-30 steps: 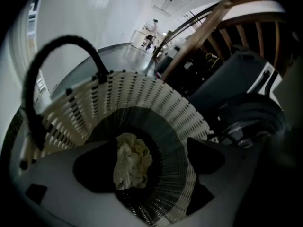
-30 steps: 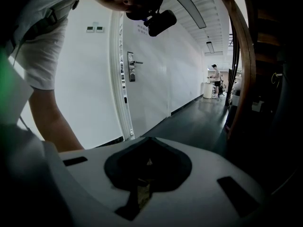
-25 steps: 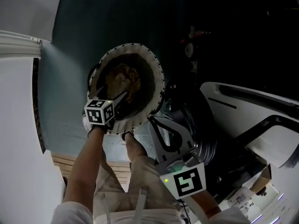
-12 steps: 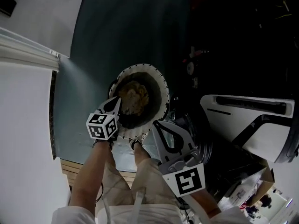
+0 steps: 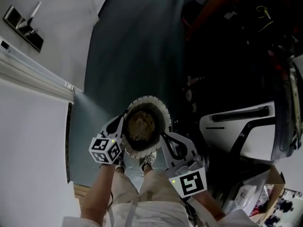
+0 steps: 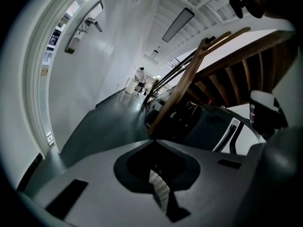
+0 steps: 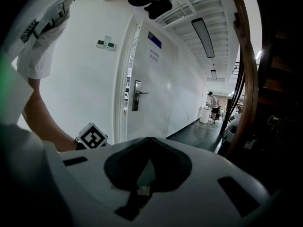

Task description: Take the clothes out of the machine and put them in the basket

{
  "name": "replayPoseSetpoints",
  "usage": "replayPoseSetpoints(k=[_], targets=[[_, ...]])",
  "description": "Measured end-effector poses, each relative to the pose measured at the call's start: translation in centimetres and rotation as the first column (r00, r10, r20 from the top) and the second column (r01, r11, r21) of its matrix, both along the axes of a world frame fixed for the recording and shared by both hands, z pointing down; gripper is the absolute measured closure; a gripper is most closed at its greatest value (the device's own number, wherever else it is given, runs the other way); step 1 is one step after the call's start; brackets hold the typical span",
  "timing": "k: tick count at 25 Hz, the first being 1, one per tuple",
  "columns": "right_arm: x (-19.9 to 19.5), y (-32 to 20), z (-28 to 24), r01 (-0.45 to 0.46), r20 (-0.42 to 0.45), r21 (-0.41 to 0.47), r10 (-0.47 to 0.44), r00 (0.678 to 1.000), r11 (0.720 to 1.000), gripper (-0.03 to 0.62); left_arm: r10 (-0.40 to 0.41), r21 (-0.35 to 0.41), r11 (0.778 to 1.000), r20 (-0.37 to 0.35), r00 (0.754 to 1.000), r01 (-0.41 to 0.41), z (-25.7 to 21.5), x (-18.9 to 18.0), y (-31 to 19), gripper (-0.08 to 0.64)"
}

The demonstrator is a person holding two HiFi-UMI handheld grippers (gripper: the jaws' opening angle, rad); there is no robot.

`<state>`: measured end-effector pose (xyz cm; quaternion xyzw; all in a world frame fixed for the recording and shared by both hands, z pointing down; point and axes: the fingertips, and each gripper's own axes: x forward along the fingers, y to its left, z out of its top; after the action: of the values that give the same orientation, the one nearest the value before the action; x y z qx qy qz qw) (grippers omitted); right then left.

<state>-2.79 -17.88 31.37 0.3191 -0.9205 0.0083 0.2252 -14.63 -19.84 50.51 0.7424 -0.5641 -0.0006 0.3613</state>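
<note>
The left tongs [image 6: 154,142] are pressed together, tip against tip with nothing between them, and a pale ribbed pad [image 6: 159,189] shows in the hollow behind the tips. The right tongs [image 7: 149,139] are likewise closed on nothing. Both point level along a corridor, not down at the load. In the right gripper view the left tongs' marker cube [image 7: 92,137] sits low at the left, at the end of a bare forearm [image 7: 42,122]. From the head view the two tongs flank a round basket [image 5: 147,99] with a white perforated rim. The left one lies along its left edge and the right one at its lower right, though their height above it cannot be told. The clothes [image 5: 141,126] lie inside the basket as a brownish, crumpled heap. The basket stands on a dark teal floor [image 5: 132,56], just ahead of the person's shoes [image 5: 148,162]. To the right, near the basket but apart from it, is the white machine [image 5: 236,126] with a dark curved bar across its front. A white wall [image 5: 28,141] runs along the left. Farther out, the right gripper view shows a white door [image 7: 156,89] with a lever handle [image 7: 138,94], and the left gripper view shows a wooden staircase [image 6: 236,65] under long ceiling lights [image 6: 178,25] — with a small figure [image 6: 140,77] standing far down the corridor.
</note>
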Motion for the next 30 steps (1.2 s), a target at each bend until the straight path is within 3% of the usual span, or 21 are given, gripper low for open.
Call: replayPoseSetpoints(k=[9,13,24,30], targets=[[1.1,-0.4,-7.3,-0.002,-0.041,0.111,0.007,0.999,0.994,0.58,-0.066,0.172,0.983,-0.018,0.998,0.068,-13.2,-2.8,0.4,0.546],[1.4,-0.2,-10.0,-0.02,-0.003,0.155,0.021,1.0,0.988,0.578,-0.095,0.244,0.965,-0.021,0.995,0.098,-18.6,-3.9,0.8,0.546],[5.2,1.9,-17.3,-0.099,0.163,0.219,0.063,0.985,0.971,0.58,-0.176,0.39,0.905,-0.028,0.984,0.172,-31.3,-5.9,6.3,0.546],[9.2,2.9,-18.8,-0.17,0.178,0.226,0.131,0.975,0.959,0.58,-0.259,0.448,0.858,-0.046,0.965,0.252,-35.5,-7.9,9.5,0.546]])
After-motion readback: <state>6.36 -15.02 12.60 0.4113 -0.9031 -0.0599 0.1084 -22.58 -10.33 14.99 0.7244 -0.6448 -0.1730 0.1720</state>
